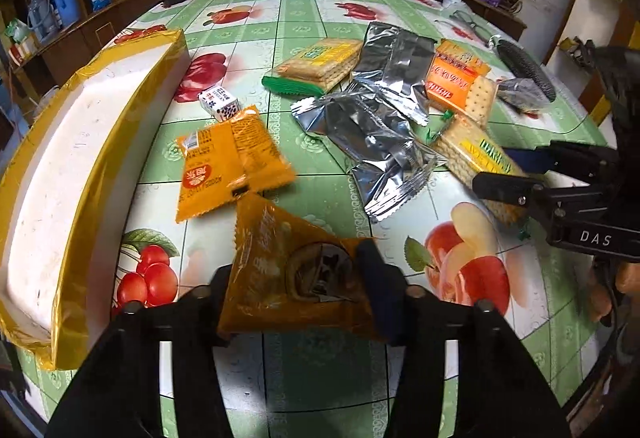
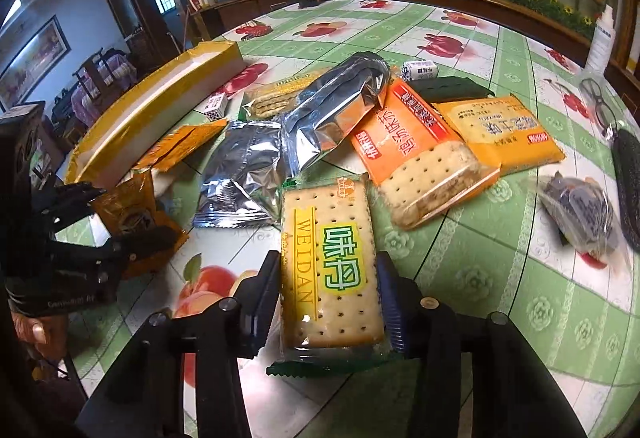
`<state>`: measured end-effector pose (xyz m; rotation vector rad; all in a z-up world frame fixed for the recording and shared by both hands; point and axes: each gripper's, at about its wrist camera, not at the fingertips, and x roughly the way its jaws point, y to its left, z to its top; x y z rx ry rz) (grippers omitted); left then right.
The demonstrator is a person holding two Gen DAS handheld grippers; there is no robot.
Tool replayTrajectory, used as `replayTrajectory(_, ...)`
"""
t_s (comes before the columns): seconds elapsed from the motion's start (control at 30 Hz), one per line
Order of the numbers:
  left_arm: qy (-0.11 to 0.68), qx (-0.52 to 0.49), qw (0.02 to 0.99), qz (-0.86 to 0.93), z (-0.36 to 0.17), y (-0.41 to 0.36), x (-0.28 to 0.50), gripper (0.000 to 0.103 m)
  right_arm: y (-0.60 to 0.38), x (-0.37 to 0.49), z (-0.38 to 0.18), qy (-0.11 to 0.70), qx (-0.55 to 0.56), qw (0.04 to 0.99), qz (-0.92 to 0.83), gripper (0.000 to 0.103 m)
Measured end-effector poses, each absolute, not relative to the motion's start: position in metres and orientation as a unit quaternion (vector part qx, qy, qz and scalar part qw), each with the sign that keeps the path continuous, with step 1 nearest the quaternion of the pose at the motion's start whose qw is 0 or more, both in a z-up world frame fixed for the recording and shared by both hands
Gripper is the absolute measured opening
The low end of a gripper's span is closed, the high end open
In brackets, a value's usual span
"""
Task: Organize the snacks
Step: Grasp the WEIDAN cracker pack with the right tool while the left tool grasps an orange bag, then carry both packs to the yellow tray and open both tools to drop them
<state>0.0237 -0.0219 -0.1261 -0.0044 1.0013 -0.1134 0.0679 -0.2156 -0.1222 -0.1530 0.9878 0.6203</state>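
Observation:
My left gripper [image 1: 298, 290] is shut on a brown-orange snack packet [image 1: 276, 258], held just above the fruit-print tablecloth [image 1: 320, 378]. That gripper [image 2: 132, 214] and its packet [image 2: 128, 206] also show at the left edge of the right wrist view. My right gripper [image 2: 326, 302] is shut on a WEIDAN cracker pack [image 2: 328, 266] with a green end, one pad on each long side. From the left wrist view, the right gripper [image 1: 510, 172] grips the same cracker pack [image 1: 476, 154] at the right side of the pile.
A long white foam box with yellow tape edges [image 1: 80, 158] lies on the left. Silver foil packets [image 1: 384, 150], orange cracker packs [image 2: 420, 158], a flat orange packet [image 1: 228, 162], another green cracker pack [image 1: 316, 66] and a small patterned box [image 1: 218, 104] lie scattered. Glasses [image 2: 598, 102] rest far right.

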Motion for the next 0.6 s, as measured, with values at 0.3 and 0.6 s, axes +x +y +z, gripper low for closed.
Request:
replayTrajectory(0.3, 0.455, -0.016, 0.885, -0.101, -0.111, -0.02, 0.008, 0.02, -0.23, 0.042, -0.108, 0.446, -0.022, 0.844, 0.297, 0.047)
replayTrajectory(0.6, 0.415, -0.027, 0.906, -0.083, -0.073, -0.002, 0.001, 0.02, -0.219, 0.031, -0.078, 0.413, -0.004, 0.854, 0.316, 0.047)
